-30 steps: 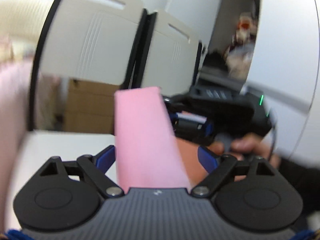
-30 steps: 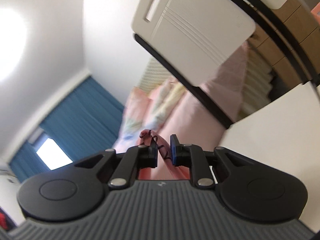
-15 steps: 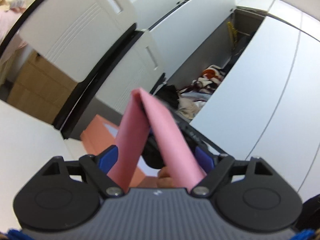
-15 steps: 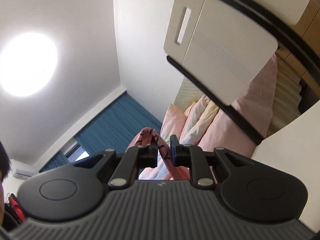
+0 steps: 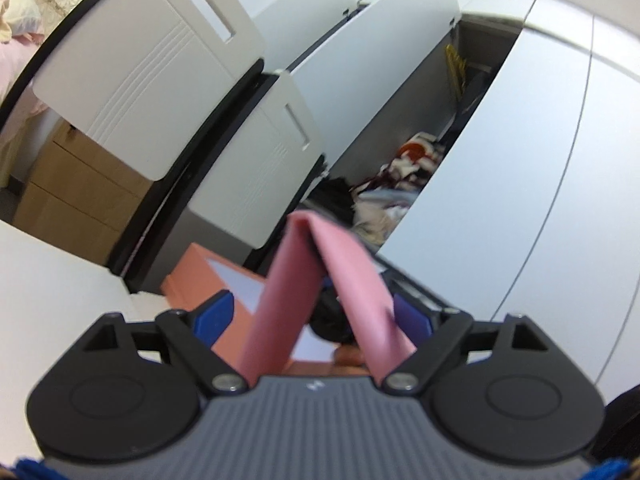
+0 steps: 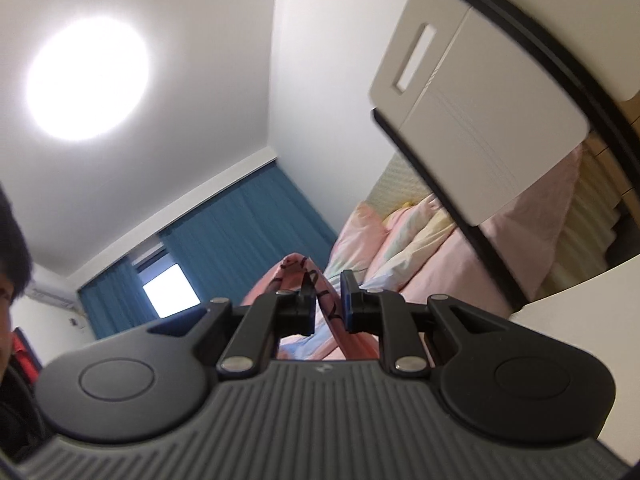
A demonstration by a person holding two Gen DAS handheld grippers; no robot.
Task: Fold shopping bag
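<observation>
The pink shopping bag (image 5: 280, 304) rises as a folded strip bent into an upside-down V between the fingers of my left gripper (image 5: 312, 316). That gripper stands wide open; a gap shows between the strip and the left blue pad (image 5: 212, 316), while the right leg lies close against the other pad. In the right wrist view my right gripper (image 6: 326, 304) is shut on a bunched part of the bag (image 6: 292, 270), pink with black print, which sticks up past the tips. A dark shape and part of a hand (image 5: 352, 356) show behind the strip.
Two white chair backs (image 5: 152, 76) stand behind the white table (image 5: 48, 280), with cardboard boxes (image 5: 68, 184) and an orange box (image 5: 200, 272) beyond. An open wardrobe holds clothes (image 5: 400, 176). A bed with pink bedding (image 6: 420, 248), blue curtains (image 6: 240, 224) and a person's head (image 6: 12, 248) are in view.
The bag strip in the left gripper went from a flat upright band to a bent upside-down V. Both views rolled and tilted upward. The right gripper kept its grip.
</observation>
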